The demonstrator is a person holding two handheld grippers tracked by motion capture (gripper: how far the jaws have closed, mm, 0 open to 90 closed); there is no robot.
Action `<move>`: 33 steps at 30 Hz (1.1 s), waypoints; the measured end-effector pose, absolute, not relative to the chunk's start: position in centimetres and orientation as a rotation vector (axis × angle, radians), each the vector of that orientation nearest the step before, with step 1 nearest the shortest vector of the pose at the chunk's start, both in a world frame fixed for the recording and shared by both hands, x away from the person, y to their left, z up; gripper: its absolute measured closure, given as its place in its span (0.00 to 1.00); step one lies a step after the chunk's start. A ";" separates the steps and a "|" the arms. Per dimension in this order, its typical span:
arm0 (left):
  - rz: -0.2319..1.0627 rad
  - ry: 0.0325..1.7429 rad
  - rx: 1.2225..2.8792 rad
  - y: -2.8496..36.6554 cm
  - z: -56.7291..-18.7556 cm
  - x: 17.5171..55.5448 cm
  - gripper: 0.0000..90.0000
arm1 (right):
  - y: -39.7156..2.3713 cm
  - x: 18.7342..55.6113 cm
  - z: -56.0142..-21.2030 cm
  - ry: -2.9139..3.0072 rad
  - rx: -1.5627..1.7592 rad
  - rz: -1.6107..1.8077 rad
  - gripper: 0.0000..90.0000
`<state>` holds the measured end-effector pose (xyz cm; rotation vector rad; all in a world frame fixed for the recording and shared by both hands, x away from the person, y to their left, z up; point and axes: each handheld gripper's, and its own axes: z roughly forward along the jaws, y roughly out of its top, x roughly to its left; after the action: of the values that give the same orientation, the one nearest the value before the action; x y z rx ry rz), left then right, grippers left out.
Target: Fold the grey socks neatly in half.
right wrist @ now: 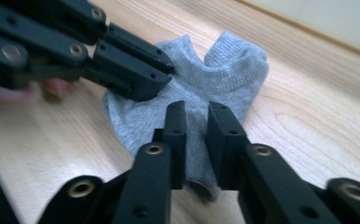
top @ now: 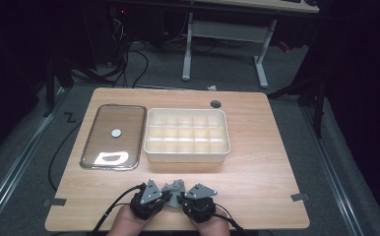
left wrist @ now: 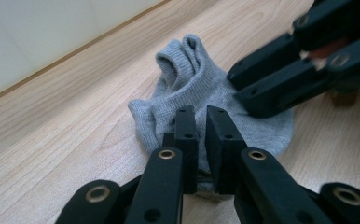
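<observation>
Grey knit ankle sock lies bunched on the wooden counter, pinched from both sides. My left gripper has its jaws narrowed on a fold at the near edge; my right gripper likewise clamps cloth between its jaws, opposite the left. The divided white tray and the clear lid sit well beyond both grippers, the tray's compartments bare. I judge the work barely begun: sock gripped, not yet folded or stowed.

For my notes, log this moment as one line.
item: small grey knit sock on wooden table | left gripper: pinching it | right gripper: pinching it
</observation>
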<state>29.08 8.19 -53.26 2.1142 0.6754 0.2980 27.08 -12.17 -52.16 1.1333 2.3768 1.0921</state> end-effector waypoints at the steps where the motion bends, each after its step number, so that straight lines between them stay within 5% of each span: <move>1: 0.296 0.675 2.113 8.2 -53.3 29.1 0.93 | -12.5 27.0 -51.6 2.357 1.151 1.116 0.83; 11: 0.293 0.676 2.109 8.2 -53.3 29.1 0.92 | -13.2 27.5 -51.5 2.348 1.307 1.147 0.63; 18: 0.292 0.674 2.111 8.2 -53.3 29.1 0.92 | -13.2 28.1 -52.6 2.350 1.393 1.161 0.62; 22: 0.292 0.673 2.111 8.3 -53.3 29.1 0.92 | -13.0 28.1 -52.8 2.368 1.404 1.175 0.73; 24: 0.294 0.671 2.111 8.2 -53.3 29.1 0.92 | -12.8 27.9 -52.8 2.372 1.367 1.190 0.88; 33: 0.287 0.665 2.113 8.2 -53.3 29.1 0.93 | -11.0 26.2 -50.2 2.346 1.140 1.226 0.91</move>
<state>29.09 8.23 -53.29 2.1126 0.6645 0.2869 26.15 -10.97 -50.22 1.1401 2.3462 1.2262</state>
